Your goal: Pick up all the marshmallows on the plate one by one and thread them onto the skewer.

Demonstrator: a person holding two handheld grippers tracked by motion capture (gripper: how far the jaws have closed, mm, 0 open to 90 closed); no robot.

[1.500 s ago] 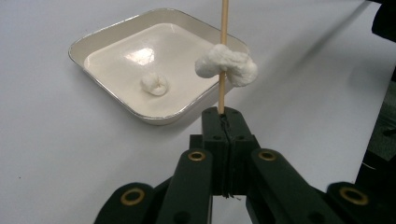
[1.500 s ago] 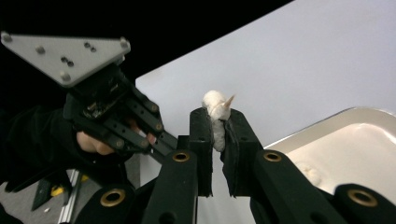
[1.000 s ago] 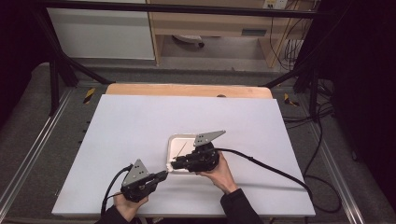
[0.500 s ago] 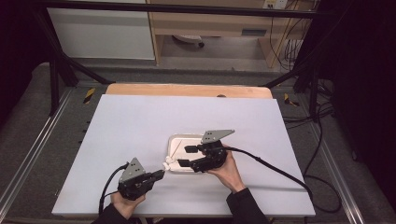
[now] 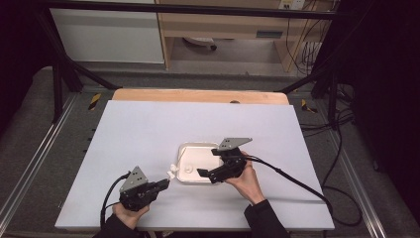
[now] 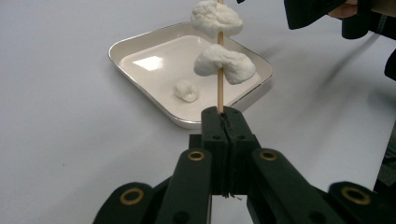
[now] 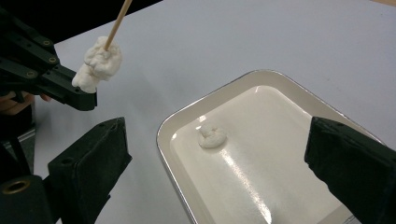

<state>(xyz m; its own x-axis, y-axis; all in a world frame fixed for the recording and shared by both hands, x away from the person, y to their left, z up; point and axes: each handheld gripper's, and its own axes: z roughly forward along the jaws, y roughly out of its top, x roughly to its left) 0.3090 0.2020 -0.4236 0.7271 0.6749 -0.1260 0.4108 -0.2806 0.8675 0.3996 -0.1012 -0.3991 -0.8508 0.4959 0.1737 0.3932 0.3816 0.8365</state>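
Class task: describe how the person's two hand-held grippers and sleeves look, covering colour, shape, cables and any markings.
Both the left gripper and the right gripper are black, and each carries a grey three-cornered plate on top. The links behind their fingers are fastened with brass-coloured rivets. A black cable trails from each gripper. The person wears dark sleeves. No lettering or markings can be made out.

one tray (image 5: 184, 148), one skewer (image 6: 220, 84), three white lumps (image 6: 186, 89), two tongs (image 5: 162, 184).
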